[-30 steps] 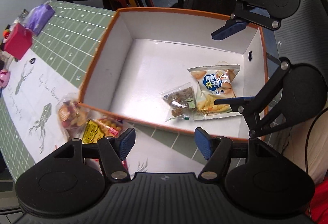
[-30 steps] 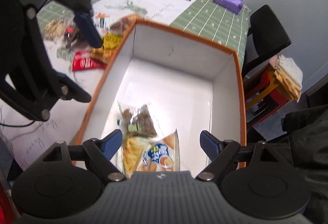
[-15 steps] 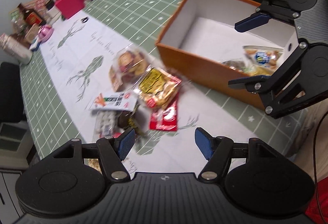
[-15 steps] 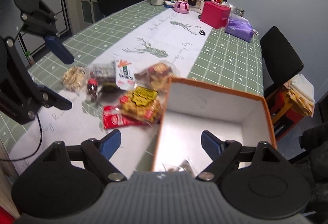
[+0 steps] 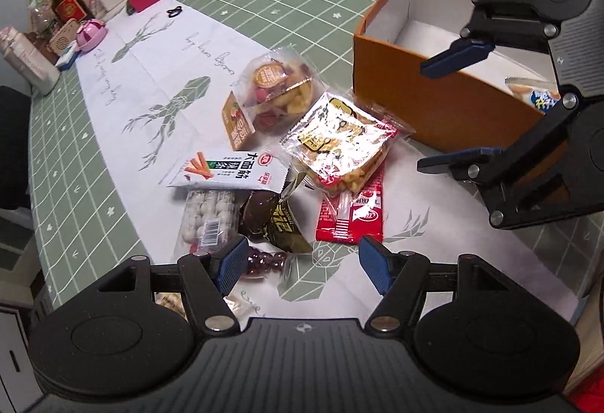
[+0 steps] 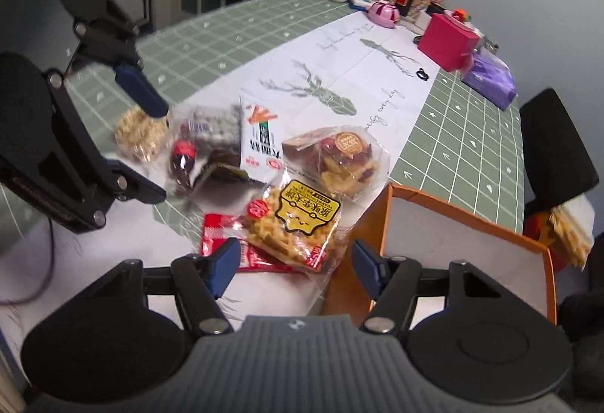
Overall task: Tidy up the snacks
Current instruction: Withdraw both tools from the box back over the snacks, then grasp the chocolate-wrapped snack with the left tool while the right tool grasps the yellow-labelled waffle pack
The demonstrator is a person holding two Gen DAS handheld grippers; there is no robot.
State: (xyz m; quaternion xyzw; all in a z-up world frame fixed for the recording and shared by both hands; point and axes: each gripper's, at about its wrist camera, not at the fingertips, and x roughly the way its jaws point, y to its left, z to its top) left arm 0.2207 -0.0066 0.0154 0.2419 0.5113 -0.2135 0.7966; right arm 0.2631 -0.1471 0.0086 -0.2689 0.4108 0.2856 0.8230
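Two claws: my left gripper (image 5: 302, 267) and right gripper (image 6: 294, 264) are both open and empty; the right's jaws have just been narrowing.
Nearest: yellow-label snack bag (image 6: 298, 224), just ahead of my right gripper, lying crosswise beside the orange box (image 6: 468, 247).

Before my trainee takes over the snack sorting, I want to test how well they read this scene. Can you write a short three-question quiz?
1. True or false: the orange box already holds at least one snack.
2. Which packet lies on top of the red packet? A) the yellow-label noodle bag B) the white carrot-print packet C) the fruit bag
3. Fill in: neither the left gripper nor the right gripper holds a ____.

Key: 1 true, a blue-and-white bag shows over the box's near wall. 2 A. 3 snack; both stand open over the pile, and the right gripper's jaws have just been closing with nothing pressed between them.
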